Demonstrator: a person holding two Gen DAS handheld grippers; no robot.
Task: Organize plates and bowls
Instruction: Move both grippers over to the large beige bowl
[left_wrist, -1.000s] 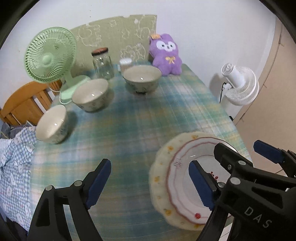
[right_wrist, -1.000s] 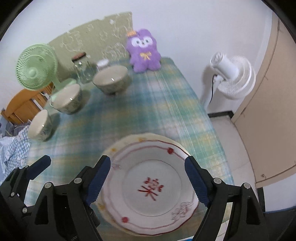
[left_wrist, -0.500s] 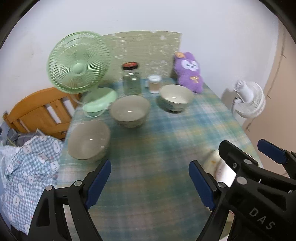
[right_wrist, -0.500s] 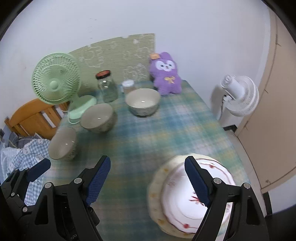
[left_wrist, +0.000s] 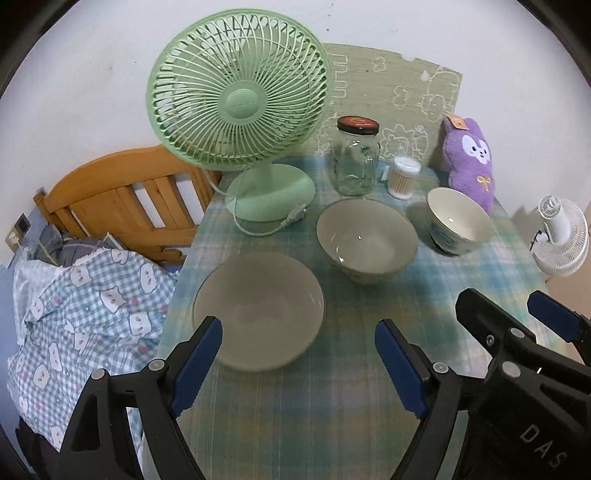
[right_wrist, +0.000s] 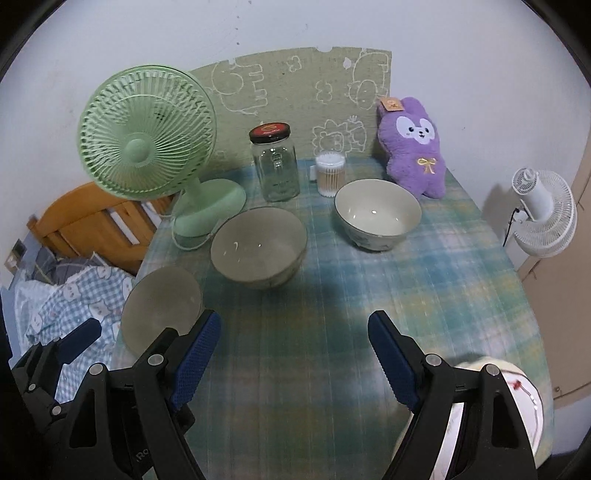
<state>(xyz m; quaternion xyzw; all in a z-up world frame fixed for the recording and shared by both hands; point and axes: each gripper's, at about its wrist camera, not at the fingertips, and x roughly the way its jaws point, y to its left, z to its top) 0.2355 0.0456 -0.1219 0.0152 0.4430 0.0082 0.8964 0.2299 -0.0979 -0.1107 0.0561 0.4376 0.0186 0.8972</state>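
bowl (left_wrist: 258, 310) at table's (left_wrist: 332, 424) left edge | mid cloth bare | jaws wide

Three bowls (right_wrist: 258, 245) in a row on the table (right_wrist: 332, 295); fan (right_wrist: 147, 140) behind; plate (right_wrist: 517, 391) right.

You can read only the white letters "DAS" on the black body of the right gripper (left_wrist: 550, 321) in your left wrist view; the print on the jar lid (right_wrist: 269, 133) and the plate's (right_wrist: 524, 387) red mark are illegible.
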